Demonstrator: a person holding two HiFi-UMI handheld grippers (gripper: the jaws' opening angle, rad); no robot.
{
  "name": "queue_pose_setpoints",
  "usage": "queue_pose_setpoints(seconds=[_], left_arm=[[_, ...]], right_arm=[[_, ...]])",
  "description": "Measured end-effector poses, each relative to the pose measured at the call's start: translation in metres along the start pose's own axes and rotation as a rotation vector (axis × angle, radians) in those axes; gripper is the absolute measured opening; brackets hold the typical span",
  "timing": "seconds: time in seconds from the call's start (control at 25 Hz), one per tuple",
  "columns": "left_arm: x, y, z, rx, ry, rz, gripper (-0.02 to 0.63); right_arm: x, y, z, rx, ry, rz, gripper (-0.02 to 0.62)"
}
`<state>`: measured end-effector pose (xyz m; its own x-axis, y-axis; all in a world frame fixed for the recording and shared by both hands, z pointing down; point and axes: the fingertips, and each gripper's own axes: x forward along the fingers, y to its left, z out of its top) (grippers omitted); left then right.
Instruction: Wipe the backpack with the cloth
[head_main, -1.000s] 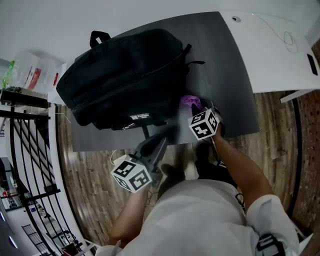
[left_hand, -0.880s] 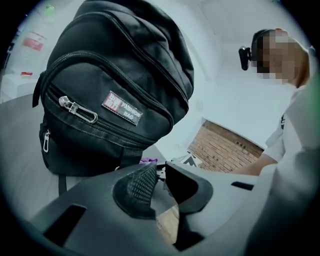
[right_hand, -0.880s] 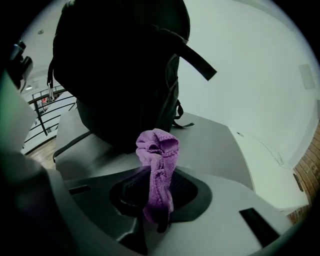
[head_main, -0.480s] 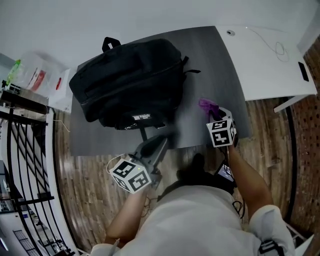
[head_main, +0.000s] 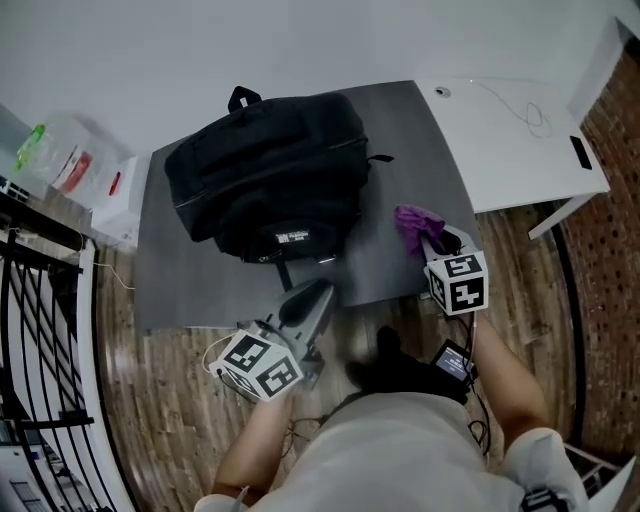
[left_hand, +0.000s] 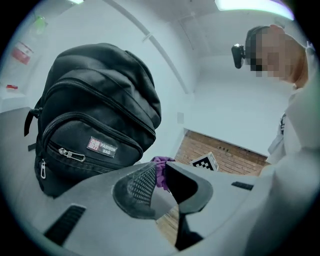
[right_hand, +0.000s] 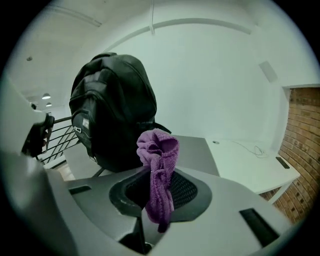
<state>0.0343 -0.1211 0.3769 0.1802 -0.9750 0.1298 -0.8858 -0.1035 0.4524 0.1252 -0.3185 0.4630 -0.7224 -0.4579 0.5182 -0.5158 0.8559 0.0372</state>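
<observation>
Wiping not yet begun
My right tongs (right_hand: 159, 192) clamp the purple cloth (right_hand: 159, 150) near the black backpack (head_main: 270, 175) on the table (head_main: 400, 130); left tongs (left_hand: 159, 182) stand apart, empty. All wiping remains.

I see a grey table (head_main: 405, 135) just beside a white desk (head_main: 505, 150). Wood floor (head_main: 160, 400) lies underneath, with a brick wall (head_main: 622, 130) to my right.

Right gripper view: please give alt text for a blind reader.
The right tool is shut on a crumpled purple cloth sticking up between its jaws. Behind it, a black fabric backpack stands on a grey table.
</observation>
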Motion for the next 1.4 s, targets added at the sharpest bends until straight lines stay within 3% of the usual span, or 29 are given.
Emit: queue_pose_setpoints(seconds=[0.12, 0.4, 0.68, 0.88, 1.16, 1.4], left_arm=[[-0.002, -0.007, 0.005, -0.005, -0.025, 0.011, 0.057], [0.002, -0.015, 0.025, 0.026, -0.095, 0.066, 0.057], [0.040, -0.026, 0.048, 0.021, -0.191, 0.182, 0.057], [0.064, -0.033, 0.055, 0.027, -0.206, 0.250, 0.057], [0.077, -0.036, 0.059, 0.034, -0.206, 0.317, 0.057], [0.074, -0.032, 0.054, 0.029, -0.209, 0.364, 0.057]], right_arm=[[-0.015, -0.009, 0.033, -0.026, -0.076, -0.007, 0.078], [-0.027, -0.021, 0.118, -0.196, -0.282, -0.016, 0.078], [-0.016, -0.025, 0.194, -0.274, -0.428, 0.121, 0.078], [-0.005, -0.017, 0.241, -0.313, -0.508, 0.219, 0.078], [-0.007, 0.010, 0.289, -0.406, -0.624, 0.268, 0.078], [-0.021, 0.056, 0.267, -0.580, -0.671, 0.328, 0.078]])
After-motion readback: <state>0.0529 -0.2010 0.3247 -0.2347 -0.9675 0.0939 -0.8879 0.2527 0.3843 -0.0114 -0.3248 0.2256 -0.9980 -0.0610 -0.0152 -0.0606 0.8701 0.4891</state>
